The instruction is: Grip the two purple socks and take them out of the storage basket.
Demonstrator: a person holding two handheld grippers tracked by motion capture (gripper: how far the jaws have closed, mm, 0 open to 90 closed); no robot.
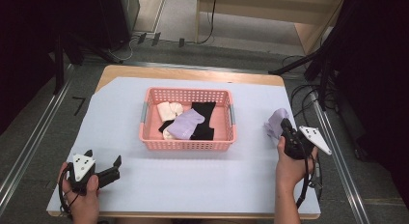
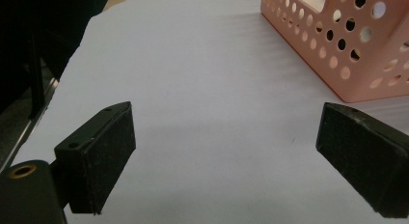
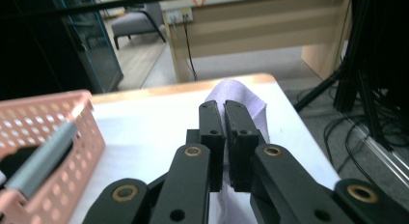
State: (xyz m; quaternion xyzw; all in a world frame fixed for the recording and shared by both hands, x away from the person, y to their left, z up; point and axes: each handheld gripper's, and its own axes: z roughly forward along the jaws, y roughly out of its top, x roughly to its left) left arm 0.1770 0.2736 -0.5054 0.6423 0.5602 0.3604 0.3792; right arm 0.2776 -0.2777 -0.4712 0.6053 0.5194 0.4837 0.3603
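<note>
**Purple sock pinched beside the basket**

A pink basket (image 1: 187,139) sits in the middle of the white counter (image 1: 193,180), with socks inside it. To the right of the basket, the right claw (image 3: 224,119) is pinched tight on a purple sock (image 3: 241,96). To the basket's left and nearer the person, the left claw (image 2: 224,156) is spread wide, holding nothing.

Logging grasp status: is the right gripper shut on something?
Yes. The right gripper is shut on the lilac cloth, right of the basket; its fingers pinch the fabric.
</note>
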